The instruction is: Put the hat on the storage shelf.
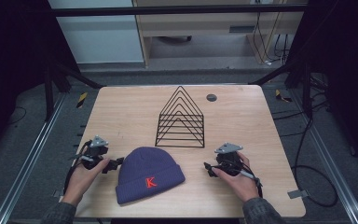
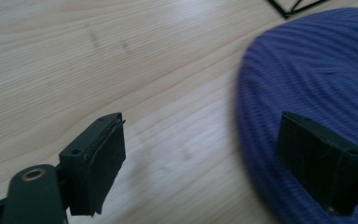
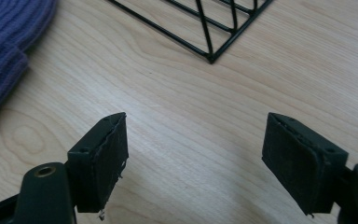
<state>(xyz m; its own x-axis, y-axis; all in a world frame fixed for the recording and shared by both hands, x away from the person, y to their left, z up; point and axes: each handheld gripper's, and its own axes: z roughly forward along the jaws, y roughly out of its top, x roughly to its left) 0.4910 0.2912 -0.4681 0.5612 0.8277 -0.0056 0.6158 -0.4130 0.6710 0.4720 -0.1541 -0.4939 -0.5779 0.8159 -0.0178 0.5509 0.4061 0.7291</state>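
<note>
— Inspector: Position of the item?

— Onlooker: The purple ribbed knit beanie (image 1: 149,175) lies flat near the front edge of the pale wooden table (image 1: 242,116), cuff toward the person, crown toward the black wire rack of nested triangular frames (image 1: 181,119) standing just behind it.

— Inspector: The grippers?

— Onlooker: The left gripper (image 2: 200,158) sits at the beanie's left edge, jaws wide apart and gripping nothing — one jaw over bare wood, the other over the knit. I judge it is lined up to take the fabric's edge. The right gripper (image 3: 196,161) rests apart from the beanie on its right, jaws equally spread over bare table, probably waiting.

— Inspector: Markings?

— Onlooker: One red letter "K" (image 1: 151,182) on the cuff. A small dark round disc (image 1: 211,97) lies at the far edge; no writing legible there.
</note>
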